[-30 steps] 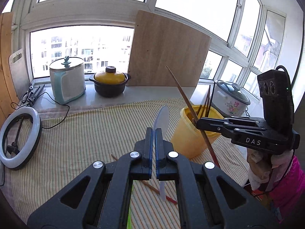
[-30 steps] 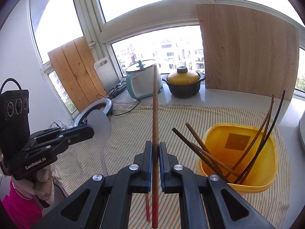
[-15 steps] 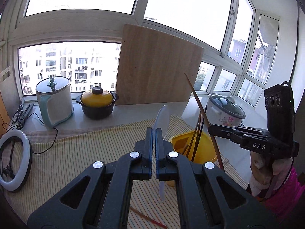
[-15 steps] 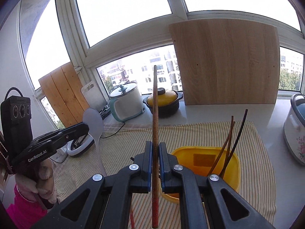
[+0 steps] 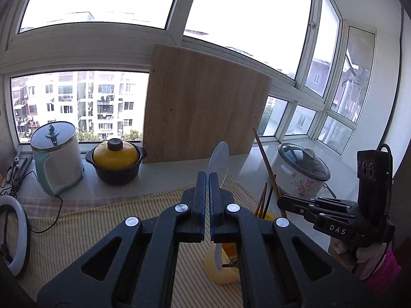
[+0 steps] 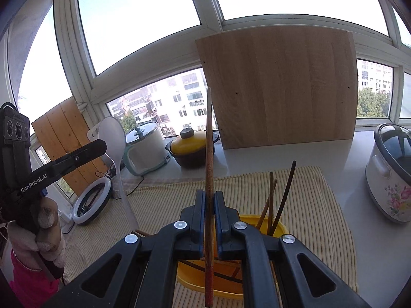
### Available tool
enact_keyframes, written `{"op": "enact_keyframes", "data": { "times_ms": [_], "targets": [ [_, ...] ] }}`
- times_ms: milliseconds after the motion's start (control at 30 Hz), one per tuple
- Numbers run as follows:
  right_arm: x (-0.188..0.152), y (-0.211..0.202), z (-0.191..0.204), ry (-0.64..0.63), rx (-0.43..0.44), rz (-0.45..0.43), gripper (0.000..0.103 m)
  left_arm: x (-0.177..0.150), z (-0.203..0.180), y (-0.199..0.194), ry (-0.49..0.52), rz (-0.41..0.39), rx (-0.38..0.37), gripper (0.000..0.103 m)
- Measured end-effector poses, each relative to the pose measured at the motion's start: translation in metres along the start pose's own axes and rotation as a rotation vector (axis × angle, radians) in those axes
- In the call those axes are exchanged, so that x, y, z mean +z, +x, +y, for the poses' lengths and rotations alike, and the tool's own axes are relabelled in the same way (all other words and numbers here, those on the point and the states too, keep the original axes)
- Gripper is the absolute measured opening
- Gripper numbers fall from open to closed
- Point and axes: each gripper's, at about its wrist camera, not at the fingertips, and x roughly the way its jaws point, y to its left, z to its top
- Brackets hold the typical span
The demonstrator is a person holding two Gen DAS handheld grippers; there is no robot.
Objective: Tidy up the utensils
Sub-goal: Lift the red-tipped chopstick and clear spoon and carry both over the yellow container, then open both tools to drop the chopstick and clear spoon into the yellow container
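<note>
Chopstick upright in right claw (left claw grips spoon).

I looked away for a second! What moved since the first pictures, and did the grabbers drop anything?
Both grippers rose and tilted up, so the yellow tub slid low in both views. Nothing was dropped: the left gripper still pinches the white spoon, and the right gripper still pinches the wooden chopstick. The chopsticks in the tub and the pots on the sill stayed put.
</note>
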Motion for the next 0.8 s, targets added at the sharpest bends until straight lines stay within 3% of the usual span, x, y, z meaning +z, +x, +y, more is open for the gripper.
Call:
{"op": "enact_keyframes", "data": {
  "times_ms": [533, 800],
  "targets": [
    [-0.003, 0.030, -0.019, 0.033, -0.072, -0.001, 0.004, -0.004, -0.013, 0.064, -0.042, 0.058, -0.016, 0.000],
    [-0.014, 0.042, -0.028, 0.063, -0.069, 0.028, 0.004, -0.015, -0.019, 0.080, -0.013, 0.095, -0.004, 0.000]
  ]
}}
